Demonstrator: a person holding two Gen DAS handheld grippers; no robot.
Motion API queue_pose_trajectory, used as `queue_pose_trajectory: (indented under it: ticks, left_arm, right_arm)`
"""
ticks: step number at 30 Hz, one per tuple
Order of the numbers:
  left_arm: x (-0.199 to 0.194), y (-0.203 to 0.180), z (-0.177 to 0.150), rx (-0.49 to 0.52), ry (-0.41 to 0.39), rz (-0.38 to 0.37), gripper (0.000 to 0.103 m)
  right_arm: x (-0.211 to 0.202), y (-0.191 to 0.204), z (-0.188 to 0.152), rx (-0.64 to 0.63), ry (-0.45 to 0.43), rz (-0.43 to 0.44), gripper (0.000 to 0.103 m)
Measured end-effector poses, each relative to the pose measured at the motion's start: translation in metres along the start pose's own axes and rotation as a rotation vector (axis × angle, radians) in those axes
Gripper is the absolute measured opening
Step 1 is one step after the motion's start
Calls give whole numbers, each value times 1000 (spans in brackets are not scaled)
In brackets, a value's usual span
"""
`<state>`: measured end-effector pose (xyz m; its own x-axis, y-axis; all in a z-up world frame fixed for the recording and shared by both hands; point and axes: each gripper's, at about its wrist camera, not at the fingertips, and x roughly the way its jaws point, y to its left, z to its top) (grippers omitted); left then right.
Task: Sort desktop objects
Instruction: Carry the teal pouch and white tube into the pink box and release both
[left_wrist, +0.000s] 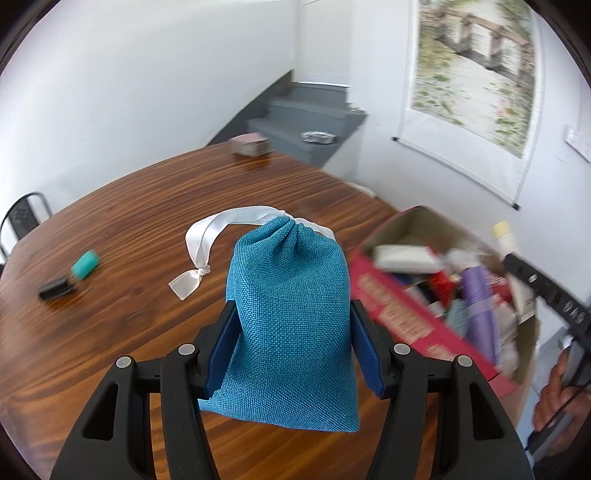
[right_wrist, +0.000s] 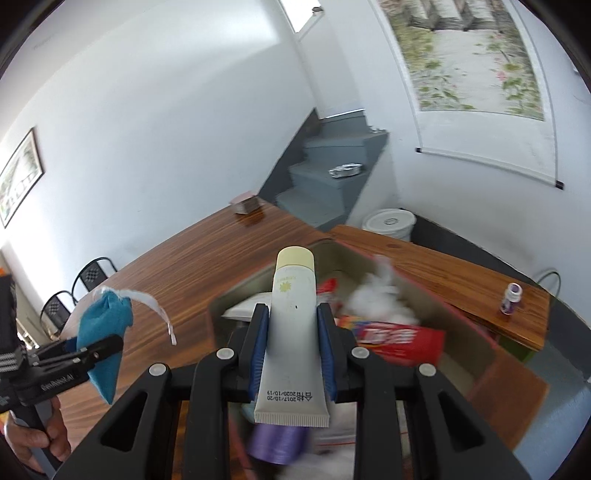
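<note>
Blue woven cloth fills the left wrist view: a drawstring pouch (left_wrist: 291, 321) with a white ribbon (left_wrist: 207, 240) tied at its gathered neck is clamped between the fingers (left_wrist: 225, 347) of the left gripper (left_wrist: 293, 350), above the wooden table (left_wrist: 129, 221). To its right stands an open cardboard box (left_wrist: 402, 317) with red printed sides, crowded with packets and a purple tube (left_wrist: 480, 306). On the table to the left lie a teal cap (left_wrist: 85, 263) and a small black object (left_wrist: 55, 288), well apart from the box. The right gripper (right_wrist: 291, 343) is clenched on a white cream tube (right_wrist: 293, 332) with a pale yellow cap, held cap-forward over the box. A small purple bottle (right_wrist: 511, 298) stands on a wooden board beyond the box
</note>
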<state>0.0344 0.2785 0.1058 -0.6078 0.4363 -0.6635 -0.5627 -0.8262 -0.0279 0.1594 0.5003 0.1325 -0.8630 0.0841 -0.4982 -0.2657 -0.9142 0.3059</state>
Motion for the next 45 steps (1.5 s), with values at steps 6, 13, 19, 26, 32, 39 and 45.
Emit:
queue_pose_trajectory:
  ticks: [6,13,19,26,32,39,45]
  left_arm:
    - [13,-43,24,52,-14,-104,62]
    - [35,-77,43,83,-6,-201,62]
    - [58,-91,44,90,46,-268,64]
    - [63,-90,44,62,70,-306,64]
    - [50,-85,45,61,29,-319,64]
    - [32,-68,40,62,-13,-280,64]
    - [22,-44,34,33,-29,-240,64]
  right_arm:
    - [3,-23,0,35,9,-21,29]
    - [5,-39,2,58,17,-32,29]
    - [11,-42,3,59,32,-28,29]
    - [16,-44,2,78,55,-17,30]
    - [18,-45,3,82,60,-16,30]
    - [21,-39,11,55,59,-30,31]
    - [17,-33,16,67,52,-32,31]
